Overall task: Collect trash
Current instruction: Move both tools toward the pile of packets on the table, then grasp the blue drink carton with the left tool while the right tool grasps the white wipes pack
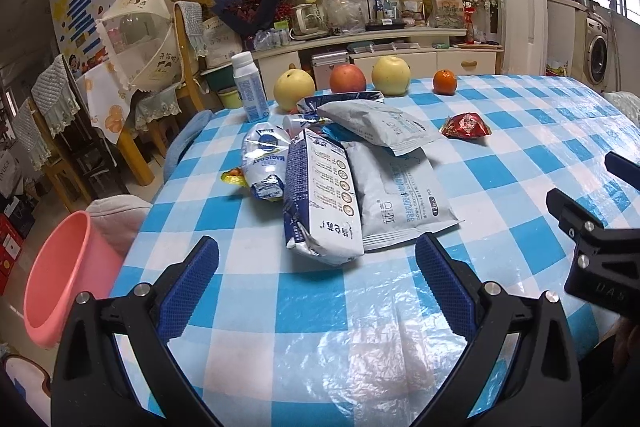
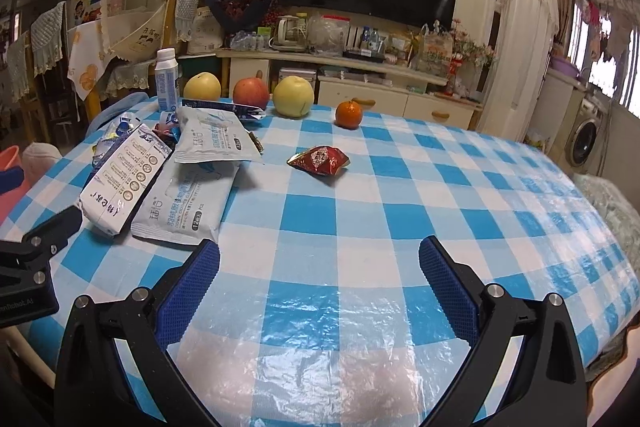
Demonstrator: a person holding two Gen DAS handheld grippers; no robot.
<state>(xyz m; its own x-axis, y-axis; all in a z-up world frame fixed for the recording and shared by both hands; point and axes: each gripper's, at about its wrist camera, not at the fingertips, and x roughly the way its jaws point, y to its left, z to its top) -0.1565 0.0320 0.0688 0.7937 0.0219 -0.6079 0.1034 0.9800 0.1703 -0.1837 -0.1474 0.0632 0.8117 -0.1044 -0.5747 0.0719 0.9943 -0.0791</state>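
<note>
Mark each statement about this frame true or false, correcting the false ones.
1. Both grippers hold trash. False: the left gripper and right gripper are open and empty.
2. The crumpled red foil wrapper lies apart from the pile of wrappers. True.
3. The small orange tangerine sits inside the pink plastic bin. False: it stands on the blue-and-white checked tablecloth.
4. The white plastic bottle stands upright. True.
</note>
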